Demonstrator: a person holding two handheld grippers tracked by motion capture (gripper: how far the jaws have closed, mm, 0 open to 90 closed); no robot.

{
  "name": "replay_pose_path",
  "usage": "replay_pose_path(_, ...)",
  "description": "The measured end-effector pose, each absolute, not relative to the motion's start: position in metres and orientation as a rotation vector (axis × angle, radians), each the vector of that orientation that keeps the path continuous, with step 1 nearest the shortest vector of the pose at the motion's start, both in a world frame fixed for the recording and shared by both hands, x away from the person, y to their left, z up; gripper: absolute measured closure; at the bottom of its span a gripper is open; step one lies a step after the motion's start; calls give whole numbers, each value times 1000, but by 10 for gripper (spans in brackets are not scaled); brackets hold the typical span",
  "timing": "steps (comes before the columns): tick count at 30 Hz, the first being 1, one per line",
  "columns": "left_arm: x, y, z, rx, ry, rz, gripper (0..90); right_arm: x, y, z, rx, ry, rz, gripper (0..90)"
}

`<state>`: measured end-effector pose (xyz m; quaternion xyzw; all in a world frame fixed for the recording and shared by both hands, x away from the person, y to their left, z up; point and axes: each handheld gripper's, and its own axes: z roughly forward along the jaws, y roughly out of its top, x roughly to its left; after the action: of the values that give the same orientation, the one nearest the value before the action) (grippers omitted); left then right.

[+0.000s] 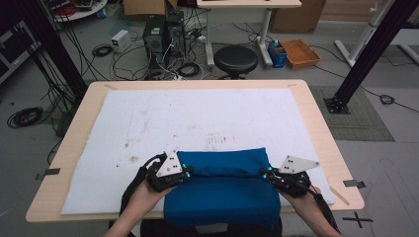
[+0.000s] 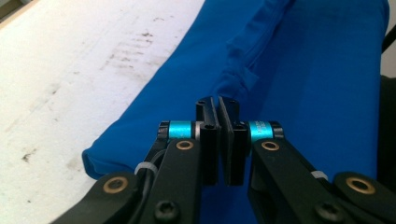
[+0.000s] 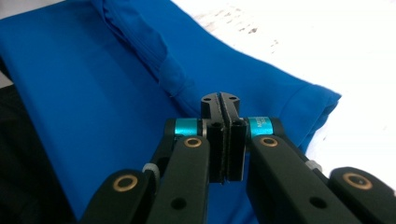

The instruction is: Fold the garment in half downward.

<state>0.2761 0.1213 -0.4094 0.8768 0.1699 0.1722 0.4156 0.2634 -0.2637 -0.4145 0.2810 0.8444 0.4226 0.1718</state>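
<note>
A blue cloth (image 1: 222, 197) lies at the near edge of the white mat (image 1: 197, 113), its front part hanging over the table edge. A thick fold runs across its far side. My left gripper (image 1: 189, 171) sits at the fold's left end and my right gripper (image 1: 267, 174) at its right end. In the left gripper view the jaws (image 2: 218, 100) are shut, and a bunched ridge of the cloth (image 2: 303, 70) runs into their tips. In the right gripper view the jaws (image 3: 220, 98) are likewise shut where the cloth's (image 3: 93, 93) ridge ends.
The mat, stained in places, covers most of the wooden table (image 1: 316, 123). Beyond the far edge stand a black stool (image 1: 235, 59), computer cases (image 1: 163, 34) and loose cables on the floor. A black post (image 1: 365, 54) rises at the right.
</note>
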Motion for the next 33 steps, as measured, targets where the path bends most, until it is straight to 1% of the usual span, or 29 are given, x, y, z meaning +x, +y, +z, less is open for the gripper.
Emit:
replay_pose_path(8,266,122,-419,2251,392,417,864,252,-262,-422,783,2448,1164,900)
replay_pose_path(15,261,123,-425,2293,376,393,799,248,-262,-427,771,2476,1120,895)
replay_pose_path(18,259,125,-426,2293,378,384,780,247,-263,-427,767,2491,1132,863)
replay_pose_path(20,260,126,-424,2286,382,387,766,245,-264,-426,780,2493,1137,796)
replay_pose_path(21,260,127,-422,2275,398,391,743,245,-265,-425,783,2481,1137,764)
replay_pose_path(23,266,128,-418,2249,435,415,710,247,-268,-420,791,2444,1145,752)
replay_pose_path(24,271,129,-415,2226,469,433,696,250,-269,-416,808,2417,1148,716)
replay_pose_path(25,277,129,-413,2197,528,450,675,255,-270,-413,835,2384,1154,702)
replay_pose_path(26,285,130,-412,2174,590,455,651,262,-272,-410,875,2349,1169,688)
replay_pose_path(29,309,136,-411,2112,732,448,630,292,-278,-403,1021,2267,1217,650)
replay_pose_path(32,330,143,-416,2064,855,420,624,321,-280,-405,1150,2212,1223,607)
replay_pose_path(33,335,144,-418,2065,886,418,623,329,-280,-408,1195,2214,1238,606)
